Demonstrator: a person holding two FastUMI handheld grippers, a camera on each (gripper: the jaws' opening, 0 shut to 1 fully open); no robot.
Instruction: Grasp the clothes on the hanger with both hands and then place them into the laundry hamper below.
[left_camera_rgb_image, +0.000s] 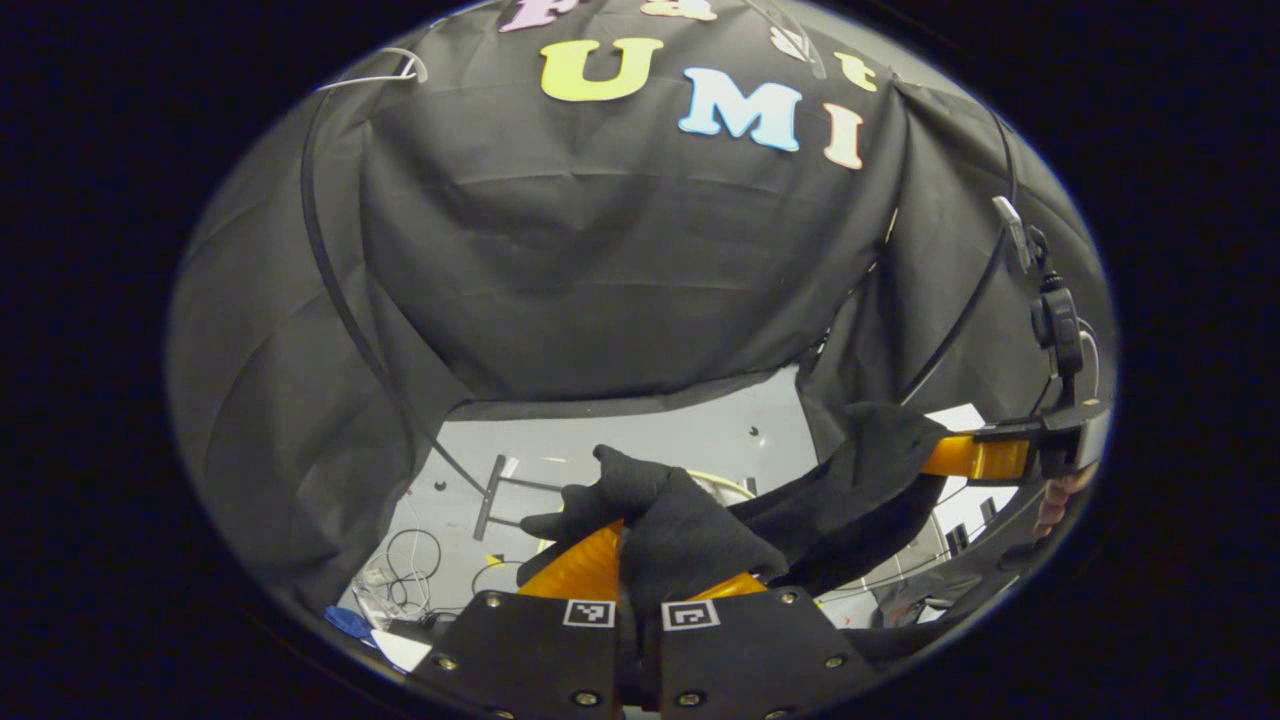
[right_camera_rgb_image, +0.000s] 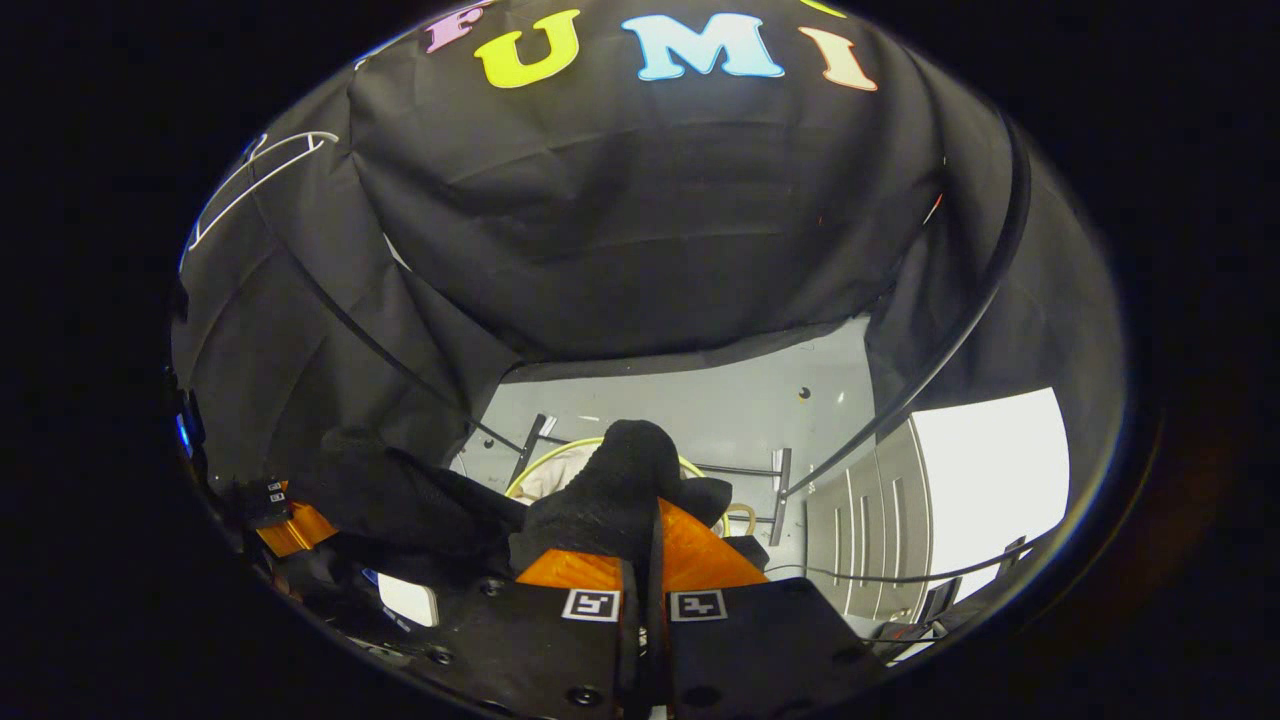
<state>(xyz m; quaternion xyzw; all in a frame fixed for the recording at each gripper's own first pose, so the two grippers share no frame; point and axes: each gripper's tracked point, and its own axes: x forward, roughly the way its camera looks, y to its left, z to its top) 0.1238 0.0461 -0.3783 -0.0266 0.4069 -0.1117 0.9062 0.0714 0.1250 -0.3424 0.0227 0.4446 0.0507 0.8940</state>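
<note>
Black cloth walls close off the booth on all sides, and a pale grey floor (left_camera_rgb_image: 640, 440) is seen below their hem in the middle of both views.

In the left gripper view, a white hanger (left_camera_rgb_image: 385, 70) is seen against the cloth at the upper left, and loose cables (left_camera_rgb_image: 410, 560) lie on the floor at the lower left. At the bottom centre the left gripper (left_camera_rgb_image: 640, 570) is closed narrowly on a fold of the black garment (left_camera_rgb_image: 690, 530), with cloth bunched between and over both fingers. From there the garment is stretched toward the right of the frame, where its other end is held by the right gripper (left_camera_rgb_image: 960, 455); fingertips of a hand (left_camera_rgb_image: 1055, 500) are seen at the right edge just below it.

In the right gripper view, the left gripper (right_camera_rgb_image: 290, 525) is seen at the lower left with the garment (right_camera_rgb_image: 610, 490) draped from it. At the bottom centre the right gripper (right_camera_rgb_image: 640, 540) is shut tight on a bunched lump of the same garment, which rises above the fingers. Just behind that lump, the round pale rim of the laundry hamper (right_camera_rgb_image: 560, 455) is seen on the floor. Square black-and-white markers are fixed on both gripper bodies; no readable brand is made out.
</note>
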